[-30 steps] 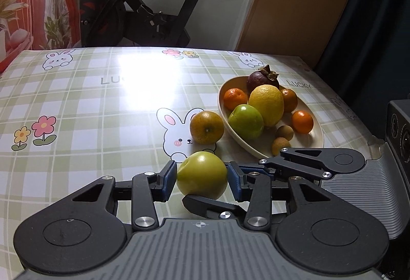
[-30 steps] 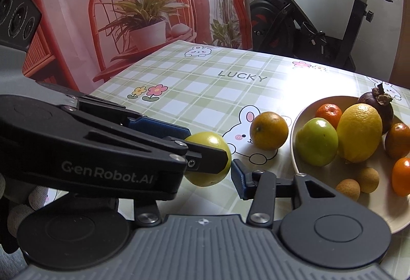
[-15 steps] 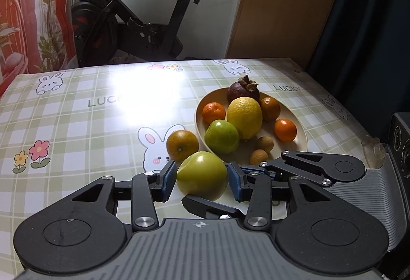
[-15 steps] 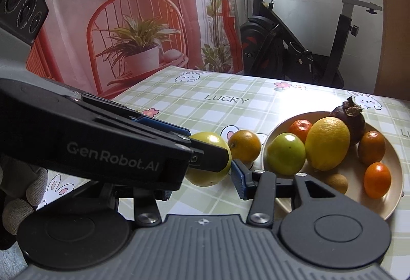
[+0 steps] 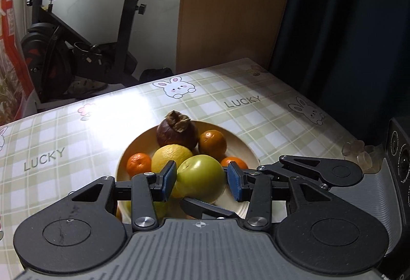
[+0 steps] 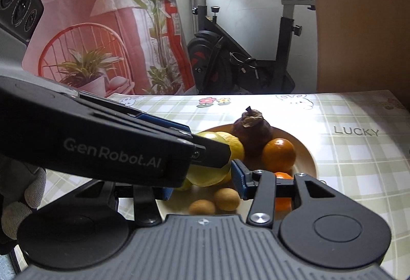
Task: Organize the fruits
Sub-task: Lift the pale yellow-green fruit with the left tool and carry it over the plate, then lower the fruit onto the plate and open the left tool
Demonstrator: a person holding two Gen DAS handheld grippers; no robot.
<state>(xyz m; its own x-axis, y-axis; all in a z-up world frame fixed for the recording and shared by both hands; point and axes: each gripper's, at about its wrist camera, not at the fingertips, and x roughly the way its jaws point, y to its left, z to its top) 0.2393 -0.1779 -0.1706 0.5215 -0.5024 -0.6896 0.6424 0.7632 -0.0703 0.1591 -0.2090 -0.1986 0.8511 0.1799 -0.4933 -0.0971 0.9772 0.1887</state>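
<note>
My left gripper (image 5: 201, 183) is shut on a yellow-green apple (image 5: 202, 175) and holds it just above the beige plate (image 5: 249, 152). On the plate lie a mangosteen (image 5: 176, 131), a lemon (image 5: 169, 155), tangerines (image 5: 138, 164) and a darker orange (image 5: 212, 144). My right gripper (image 6: 201, 187) is open, and one of its fingers (image 5: 320, 172) shows beside the left one. From the right wrist view the apple (image 6: 207, 173) appears between its pads, half hidden by the left gripper's fingers (image 6: 128, 152). Two longans (image 6: 226, 199) lie at the plate's near side.
The checked tablecloth (image 5: 256, 105) runs to a far edge, with an exercise bike (image 5: 77, 49) behind it. A wooden panel (image 5: 230, 3) and dark curtain (image 5: 346, 23) stand at the right. A gloved hand (image 6: 23, 198) holds the left gripper.
Both grippers have moved right and forward together. The apple, held above the tablecloth beside the plate a second ago, now hangs over the plate; the loose orange has dropped out of sight.
</note>
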